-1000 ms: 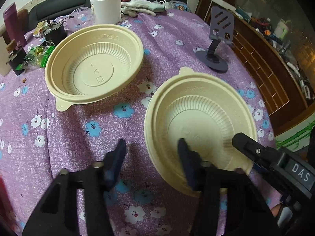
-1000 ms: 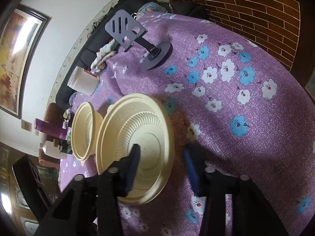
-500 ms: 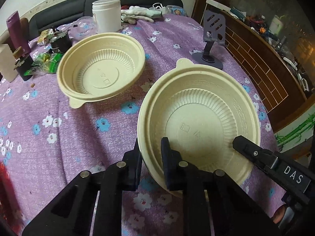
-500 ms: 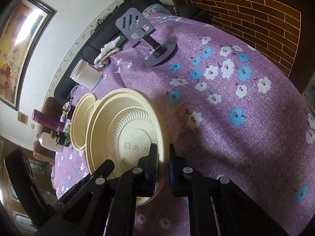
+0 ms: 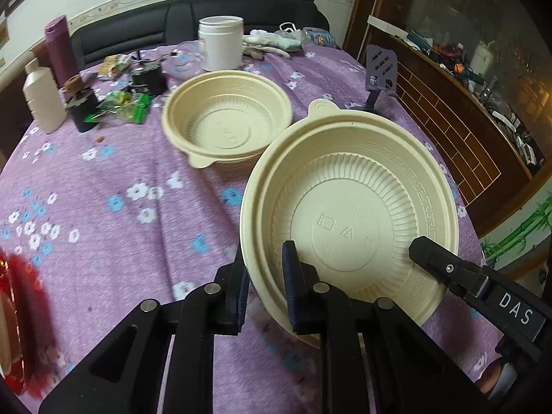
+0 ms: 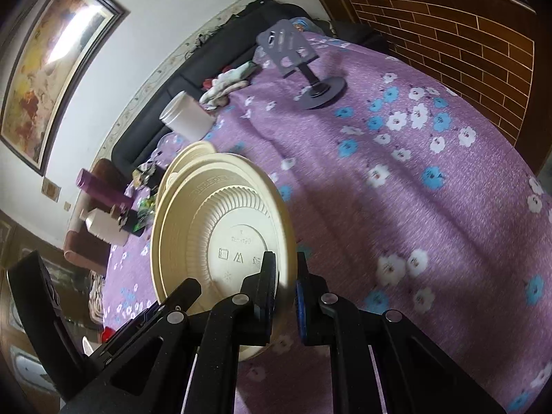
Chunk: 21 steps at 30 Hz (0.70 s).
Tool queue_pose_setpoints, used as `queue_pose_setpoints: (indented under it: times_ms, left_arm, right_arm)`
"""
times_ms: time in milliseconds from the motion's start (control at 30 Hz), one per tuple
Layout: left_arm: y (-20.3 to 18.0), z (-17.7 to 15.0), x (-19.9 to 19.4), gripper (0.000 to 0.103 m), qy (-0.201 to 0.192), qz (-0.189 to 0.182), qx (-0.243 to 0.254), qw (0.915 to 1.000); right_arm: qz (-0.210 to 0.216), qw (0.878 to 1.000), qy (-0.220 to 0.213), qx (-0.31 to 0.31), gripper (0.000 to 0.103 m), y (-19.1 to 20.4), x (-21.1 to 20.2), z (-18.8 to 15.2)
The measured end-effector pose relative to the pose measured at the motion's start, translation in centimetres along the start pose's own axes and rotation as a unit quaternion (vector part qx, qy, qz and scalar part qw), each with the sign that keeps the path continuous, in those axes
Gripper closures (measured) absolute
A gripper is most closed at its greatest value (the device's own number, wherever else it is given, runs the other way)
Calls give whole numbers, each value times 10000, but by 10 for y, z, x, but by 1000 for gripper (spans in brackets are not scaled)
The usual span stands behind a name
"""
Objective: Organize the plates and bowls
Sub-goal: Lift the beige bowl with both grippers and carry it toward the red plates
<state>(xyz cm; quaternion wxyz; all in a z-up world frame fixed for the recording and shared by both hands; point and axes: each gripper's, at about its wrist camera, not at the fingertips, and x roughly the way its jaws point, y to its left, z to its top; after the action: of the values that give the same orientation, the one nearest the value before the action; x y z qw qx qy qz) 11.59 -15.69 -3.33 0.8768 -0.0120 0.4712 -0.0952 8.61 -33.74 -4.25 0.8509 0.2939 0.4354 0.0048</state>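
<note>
Two cream plastic bowls are on a purple flowered tablecloth. The near bowl (image 5: 348,217) is lifted and tilted. My left gripper (image 5: 264,269) is shut on its near-left rim, one finger inside and one outside. My right gripper (image 6: 286,272) is shut on the opposite rim of the same bowl (image 6: 220,238); its tip also shows in the left wrist view as the right gripper (image 5: 419,246). The second bowl (image 5: 226,120) rests flat on the cloth farther back; in the right wrist view only an edge of this second bowl (image 6: 188,158) shows behind the held one.
A white jar (image 5: 220,43), gloves (image 5: 269,43), a purple bottle (image 5: 62,50), a white bottle (image 5: 43,98), dark cups and green wrappers (image 5: 120,107) line the far side. A grey phone stand (image 6: 300,65) stands at the far right. A red object (image 5: 17,317) lies at the near left edge.
Both grippers have shut on opposite rims of the near bowl, then raised it off the cloth and carried it toward the second bowl.
</note>
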Motion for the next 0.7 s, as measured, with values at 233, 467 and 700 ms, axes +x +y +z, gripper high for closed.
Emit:
queue_pose_setpoints:
  times_ms: [233, 467, 700]
  left_arm:
    - [24, -11, -15, 87, -79, 68, -132, 9999]
    - [50, -24, -27, 87, -106, 128, -304, 9994]
    - [75, -34, -42, 87, -151, 154, -470, 9987]
  right_arm:
    - [95, 9998, 21, -179, 93, 24, -3, -19]
    - [180, 9992, 87, -333, 93, 45, -1, -39]
    - [291, 9981, 152, -516, 93, 67, -2, -55]
